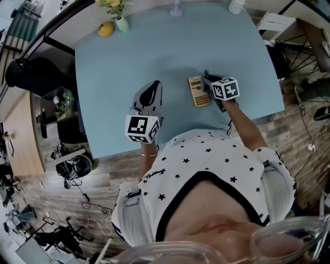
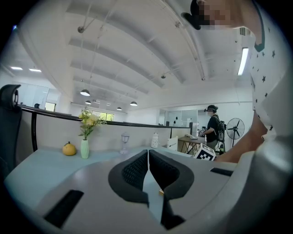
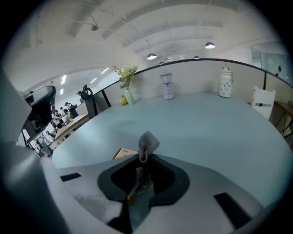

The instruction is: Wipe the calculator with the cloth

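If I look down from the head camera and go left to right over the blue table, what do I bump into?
Yellow fruit → vase of flowers → left gripper → little lamp → calculator → right gripper, its jaws shut on the cloth.

White shirt point(image 1: 206, 154) with black stars

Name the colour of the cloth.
Grey. The cloth shows best in the right gripper view.
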### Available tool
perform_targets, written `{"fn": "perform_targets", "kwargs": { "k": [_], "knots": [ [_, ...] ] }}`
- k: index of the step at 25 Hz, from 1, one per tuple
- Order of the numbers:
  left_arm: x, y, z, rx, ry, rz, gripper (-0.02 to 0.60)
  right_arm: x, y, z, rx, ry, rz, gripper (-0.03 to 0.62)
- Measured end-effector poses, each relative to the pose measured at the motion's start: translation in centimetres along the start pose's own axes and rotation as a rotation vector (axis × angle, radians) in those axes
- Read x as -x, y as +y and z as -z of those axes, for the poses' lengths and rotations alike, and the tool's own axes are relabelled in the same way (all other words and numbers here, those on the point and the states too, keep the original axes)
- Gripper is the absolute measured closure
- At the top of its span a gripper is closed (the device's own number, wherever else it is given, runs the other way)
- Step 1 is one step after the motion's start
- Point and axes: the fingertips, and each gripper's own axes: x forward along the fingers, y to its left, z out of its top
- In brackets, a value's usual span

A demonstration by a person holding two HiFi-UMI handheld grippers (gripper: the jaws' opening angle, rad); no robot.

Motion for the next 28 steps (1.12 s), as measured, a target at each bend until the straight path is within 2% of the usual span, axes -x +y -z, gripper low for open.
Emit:
{"fn": "perform_targets", "kwargs": {
  "k": [10, 14, 19, 28],
  "knots": [
    [0.3, -0.4, -0.2, 0.0, -0.003, 0.004, 0.551, 0.1, 0.3, 0.1, -0.016, -0.015, 0.007, 0.537],
    [0.4, -0.8, -0.4, -0.011, -0.009, 0.018, 0.551, 0.6, 2.9, -1.1, -0.025, -0.066, -0.056, 0.537],
    [0.3, -1.2, -0.5, -0.018, -0.012, 0.025, 0.551, -0.3, 7.6, -0.5, 0.031, -0.041, -0.162, 0.537],
    [0.9, -0.4, -0.3, -0.01, -0.004, 0.006, 0.551, -1.6, 8.4, 0.9, 0.063, 0.007, -0.163, 0.537]
  ]
}}
